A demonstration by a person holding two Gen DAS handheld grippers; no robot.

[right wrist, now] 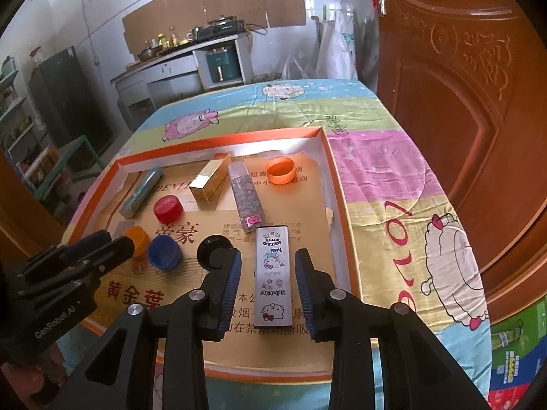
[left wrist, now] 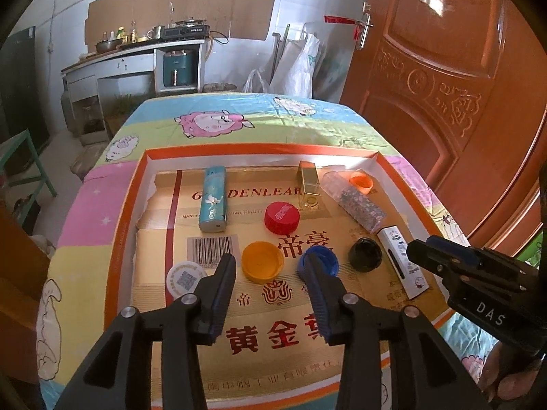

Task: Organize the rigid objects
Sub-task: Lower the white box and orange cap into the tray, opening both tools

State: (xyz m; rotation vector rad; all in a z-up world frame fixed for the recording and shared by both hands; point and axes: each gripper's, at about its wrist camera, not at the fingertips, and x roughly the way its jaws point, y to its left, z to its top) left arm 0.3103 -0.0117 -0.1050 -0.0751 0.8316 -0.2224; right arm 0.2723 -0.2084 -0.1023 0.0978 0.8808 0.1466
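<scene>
1. Bottle caps and small boxes lie inside the shallow orange-rimmed cardboard tray (left wrist: 136, 184) on the cartoon-print cloth, caps toward the near side, boxes farther back, seemingly sorted by kind.
2. Left gripper (left wrist: 270, 273) stands fairly wide, empty, framing the yellow plastic cap (left wrist: 262, 261).
3. Right gripper (right wrist: 268, 282) stands apart around the white cartoon-cat rectangular case (right wrist: 274, 278), pads not touching it.

4 lighters (right wrist: 274, 278), 6 caps (left wrist: 262, 261) flat in tray (left wrist: 398, 177).
</scene>
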